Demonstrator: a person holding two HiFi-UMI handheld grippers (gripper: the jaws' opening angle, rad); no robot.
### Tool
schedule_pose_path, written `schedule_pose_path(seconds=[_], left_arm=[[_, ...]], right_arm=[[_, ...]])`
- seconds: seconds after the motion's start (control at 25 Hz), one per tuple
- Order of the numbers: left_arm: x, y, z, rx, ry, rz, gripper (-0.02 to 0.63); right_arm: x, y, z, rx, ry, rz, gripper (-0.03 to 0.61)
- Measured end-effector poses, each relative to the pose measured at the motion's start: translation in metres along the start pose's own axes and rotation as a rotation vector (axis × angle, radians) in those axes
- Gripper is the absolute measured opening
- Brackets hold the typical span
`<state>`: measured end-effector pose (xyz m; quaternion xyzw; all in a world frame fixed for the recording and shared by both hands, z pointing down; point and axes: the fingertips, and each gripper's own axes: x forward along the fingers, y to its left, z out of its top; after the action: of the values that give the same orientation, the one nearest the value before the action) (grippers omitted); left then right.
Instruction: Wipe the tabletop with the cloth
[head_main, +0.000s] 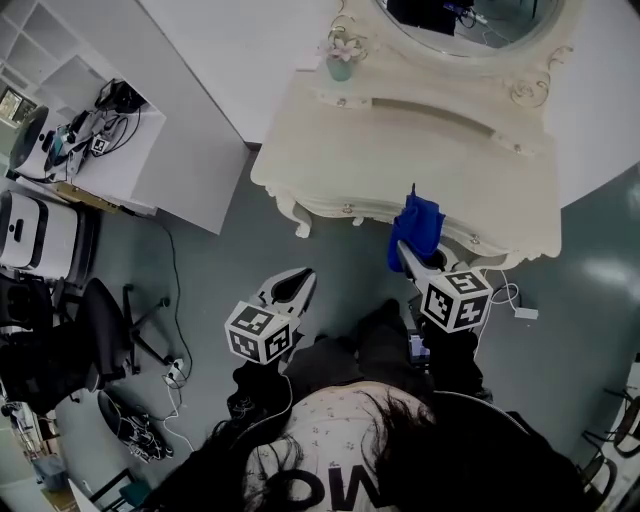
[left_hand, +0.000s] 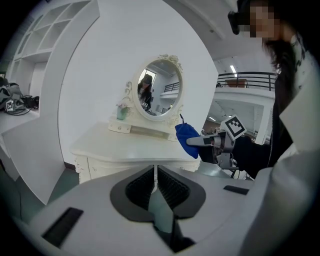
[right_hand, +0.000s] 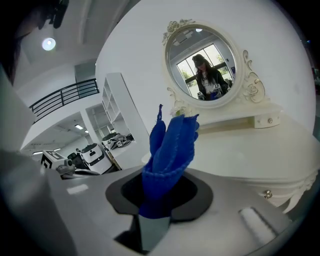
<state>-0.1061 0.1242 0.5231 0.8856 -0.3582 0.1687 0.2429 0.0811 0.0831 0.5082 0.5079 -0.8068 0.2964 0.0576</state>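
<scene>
The cream desk (head_main: 400, 150) fills my head view. Its oval mirror (right_hand: 207, 65) shows whole only in the right gripper view. My right hand-held gripper (right_hand: 157, 202) is clamped on the blue cloth (right_hand: 170, 145). The cloth's long axis runs straight out of the jaws, free end toward the mirror, at the desk's front edge. My left hand-held gripper (left_hand: 156, 180) is closed on nothing, short of the desk.

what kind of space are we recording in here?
Likely a lab or office staged with home furniture: an ornate white dressing table with an oval mirror, next to a white counter piled with cables and an office chair.
</scene>
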Motion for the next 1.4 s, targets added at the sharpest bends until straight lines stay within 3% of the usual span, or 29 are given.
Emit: schedule_pose_path(seconds=[0.28, 0.56, 0.84, 1.4], left_arm=[[-0.055, 0.009, -0.018, 0.018, -0.030, -0.052, 0.000], [-0.086, 0.006, -0.048, 0.042, -0.006, -0.143, 0.000], [-0.102, -0.008, -0.068, 0.083, 0.026, -0.232, 0.000], [-0.131, -0.008, -0.080, 0.114, 0.019, -0.260, 0.000]], right_arm=[[-0.016, 0.072, -0.037, -0.010, 0.003, -0.023, 0.109], [-0.040, 0.130, -0.080, 0.017, -0.007, -0.058, 0.109], [-0.058, 0.159, -0.112, 0.019, -0.018, -0.101, 0.109], [-0.066, 0.194, -0.134, -0.029, -0.005, -0.114, 0.109]])
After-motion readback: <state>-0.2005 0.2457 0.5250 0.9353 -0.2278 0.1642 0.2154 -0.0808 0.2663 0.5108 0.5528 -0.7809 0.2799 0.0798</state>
